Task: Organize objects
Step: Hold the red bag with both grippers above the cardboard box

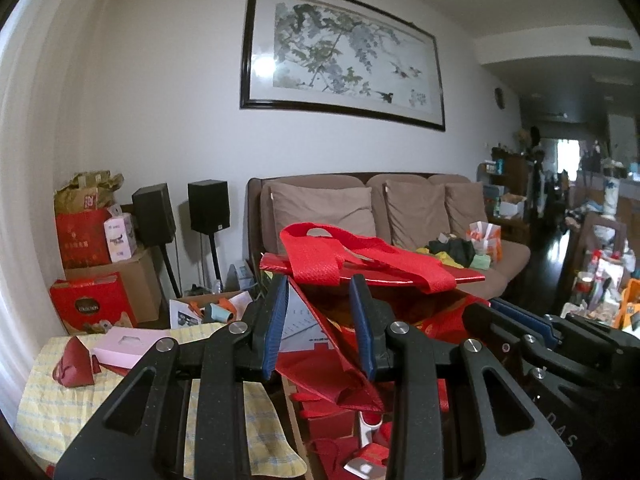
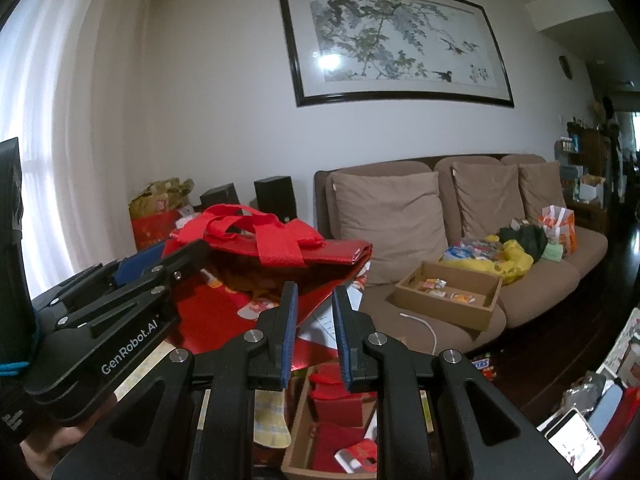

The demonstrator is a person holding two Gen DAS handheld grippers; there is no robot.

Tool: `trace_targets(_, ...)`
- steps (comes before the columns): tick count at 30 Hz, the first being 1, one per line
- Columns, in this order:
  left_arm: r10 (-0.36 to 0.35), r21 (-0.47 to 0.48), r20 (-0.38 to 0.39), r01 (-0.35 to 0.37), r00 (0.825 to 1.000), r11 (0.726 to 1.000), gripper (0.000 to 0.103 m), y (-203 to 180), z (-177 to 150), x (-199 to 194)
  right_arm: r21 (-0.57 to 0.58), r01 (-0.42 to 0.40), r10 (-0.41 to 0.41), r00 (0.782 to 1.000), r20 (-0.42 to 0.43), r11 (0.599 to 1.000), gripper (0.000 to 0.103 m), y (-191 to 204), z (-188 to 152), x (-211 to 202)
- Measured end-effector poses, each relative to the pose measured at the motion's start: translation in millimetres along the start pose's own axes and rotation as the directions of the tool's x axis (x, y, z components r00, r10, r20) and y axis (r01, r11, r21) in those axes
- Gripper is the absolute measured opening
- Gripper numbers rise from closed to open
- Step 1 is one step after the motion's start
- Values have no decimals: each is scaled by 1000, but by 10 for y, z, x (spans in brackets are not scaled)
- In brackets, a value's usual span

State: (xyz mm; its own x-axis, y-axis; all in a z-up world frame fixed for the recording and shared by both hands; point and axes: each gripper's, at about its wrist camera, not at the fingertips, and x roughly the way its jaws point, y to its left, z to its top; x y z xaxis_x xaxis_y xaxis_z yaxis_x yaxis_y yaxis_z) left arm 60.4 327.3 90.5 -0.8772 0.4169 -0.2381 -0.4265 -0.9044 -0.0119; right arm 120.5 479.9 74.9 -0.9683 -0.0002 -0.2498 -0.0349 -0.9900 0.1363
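Landmark: red bag (image 1: 360, 264), held aloft in front of sofa (image 1: 400, 216).

Left of bag: yellow checked cloth (image 1: 60, 400) with pink box (image 1: 124, 346) seen on it.

Left gripper (image 1: 322, 316): jaws narrow, bag's folded side panel pinched between pads.

Right gripper (image 2: 314, 322): jaws narrow, bag's other edge caught between pads, though contact partly hidden.

Bag gripped on both sides, likely so mouth is kept spread for filling or folding.

Beneath bag: cardboard box (image 2: 298, 432) of red items.

Right of bag: open wooden tray (image 2: 486, 306) on sofa seat.

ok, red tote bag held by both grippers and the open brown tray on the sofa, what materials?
Red tote bag: looks like glossy laminated non-woven fabric, shiny panels, textured woven-looking strap handles. Open brown tray: probably cardboard or thin wood, matte tan walls; can't tell which.
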Motion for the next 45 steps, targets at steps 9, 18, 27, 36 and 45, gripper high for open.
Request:
trace_targets(9,5,-11,-21,-5,1000,1000,29,64,-81,114,-13,-1,1,1000,-31,1000,17,-21,-55,134)
trace_targets(18,-2,-8,-39,2,999,1000,29,27,-130,231,6,0,1,999,-47,1000,17,-111,-76,209)
trace_targets(27,-8,-1,-64,8,998,1000,29,-35,-177,366,13,16,-15,998,-56,1000,17,-183,-78,275)
trace_targets(36,-7,-16,-85,5,996,1000,29,-24,-227,454,22,13,-11,998,-66,1000,17,-217,-95,305)
trace_targets(45,-5,-40,-113,0,994,999,29,52,-266,545,9,5,-4,997,-74,1000,17,-201,-104,350)
